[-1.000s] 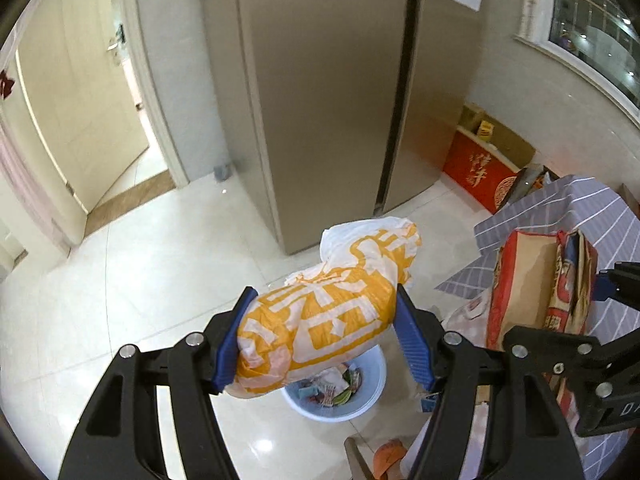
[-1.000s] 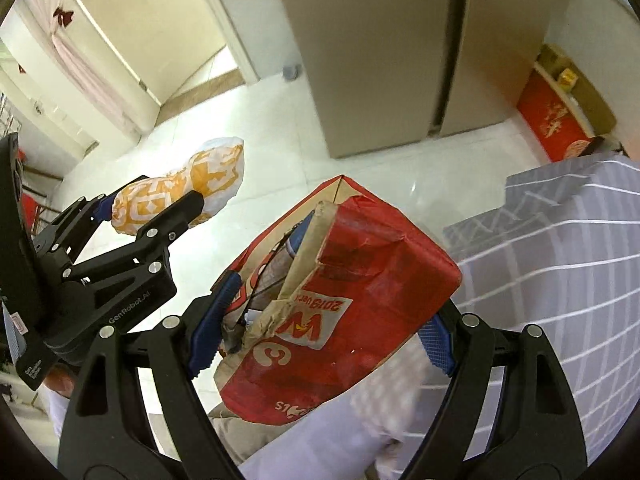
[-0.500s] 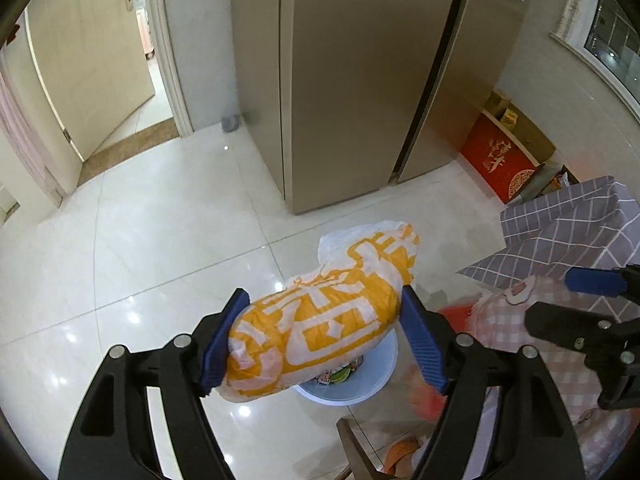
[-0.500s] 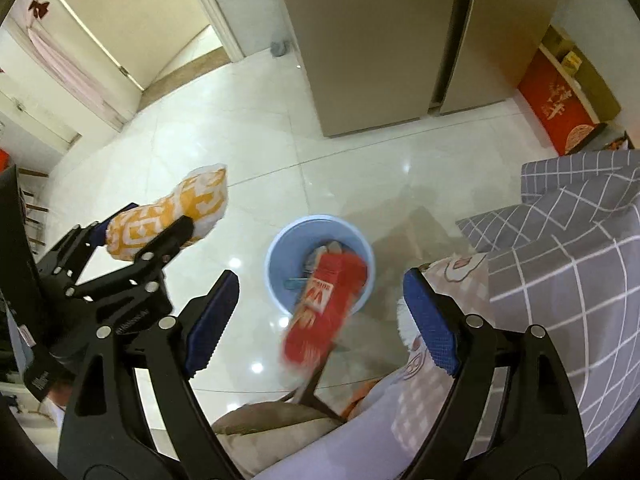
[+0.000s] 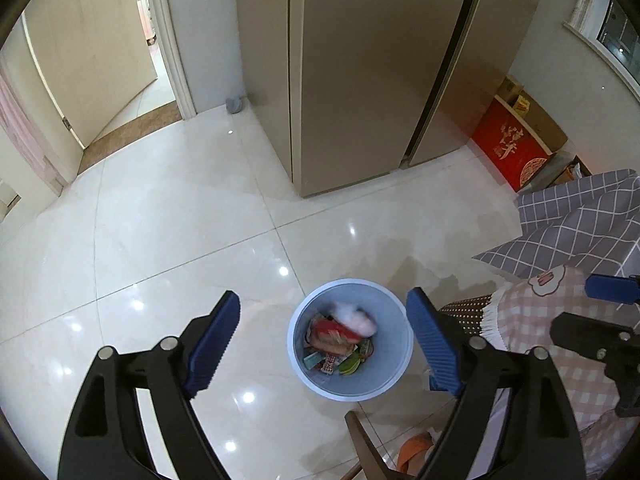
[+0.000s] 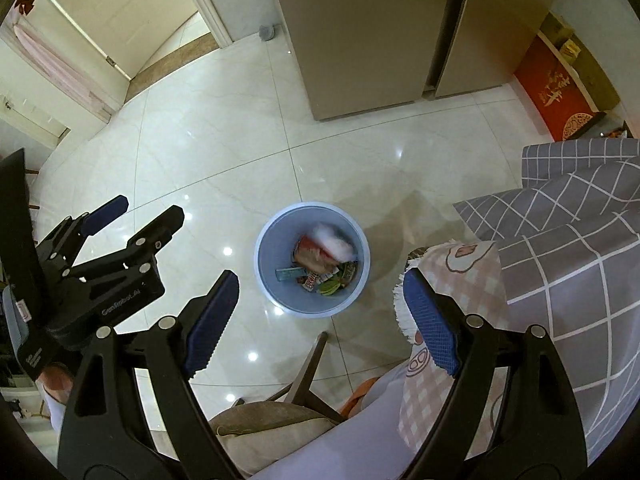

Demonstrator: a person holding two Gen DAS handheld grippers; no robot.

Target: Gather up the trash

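Note:
A pale blue trash bin (image 5: 394, 372) stands on the white floor tiles, directly below both grippers. Inside it lie a red paper bag (image 5: 330, 330), several small wrappers, and a blurred white bag (image 5: 356, 318) falling in at the top. My left gripper (image 5: 324, 300) hangs over the bin with its jaws opening and nothing between them. In the right wrist view the bin (image 6: 272, 280) holds the same blurred bag (image 6: 332, 242). My right gripper (image 6: 320, 280) is open and empty above it. The left gripper (image 6: 146, 208) shows at the left there.
A tall beige fridge (image 5: 360, 80) stands behind the bin. A table with a grey checked cloth (image 6: 560, 240) and a pink checked cloth (image 6: 448, 280) is at the right. A wooden chair (image 6: 308, 364) is close below. A red box (image 5: 508, 148) sits by the wall.
The right gripper let the red paper bag fall into the bin. The left gripper then widened and dropped the orange-and-white bag, which is now blurred inside the bin. Both grippers sank lower.

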